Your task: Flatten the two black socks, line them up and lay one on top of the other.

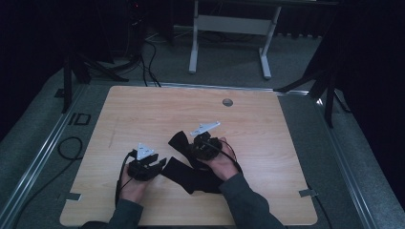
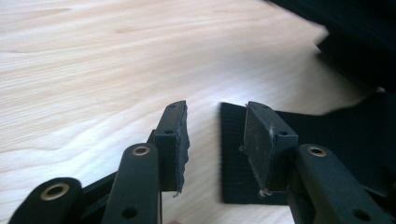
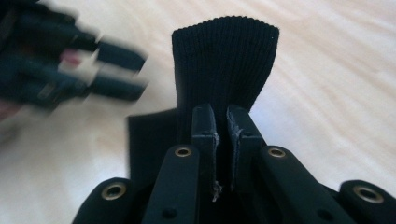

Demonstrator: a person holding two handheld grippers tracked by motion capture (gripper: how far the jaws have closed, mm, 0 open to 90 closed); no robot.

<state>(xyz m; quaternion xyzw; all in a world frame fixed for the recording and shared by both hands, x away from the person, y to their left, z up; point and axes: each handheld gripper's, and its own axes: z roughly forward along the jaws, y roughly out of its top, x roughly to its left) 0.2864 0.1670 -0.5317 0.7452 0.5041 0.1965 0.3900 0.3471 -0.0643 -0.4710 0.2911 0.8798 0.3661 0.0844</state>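
A black ribbed sock (image 3: 224,65) is pinched between the jaws of my right gripper (image 3: 222,123), its cuff standing up past the fingertips. In the high view this sock (image 1: 177,140) is lifted left of the right gripper (image 1: 192,145). A second black sock (image 1: 191,177) lies flat on the wooden table (image 1: 143,109) between the hands. My left gripper (image 1: 160,164) is open at its left end. In the left gripper view the jaws (image 2: 217,140) stand apart over the sock's edge (image 2: 231,158), with nothing pressed between them. The left gripper (image 3: 133,70) also appears blurred in the right gripper view.
A round cable hole (image 1: 227,102) sits near the table's far edge. Beyond the table stand a white desk frame (image 1: 229,28) and dark stands with cables on the grey floor. Metal rails run along both sides of the table.
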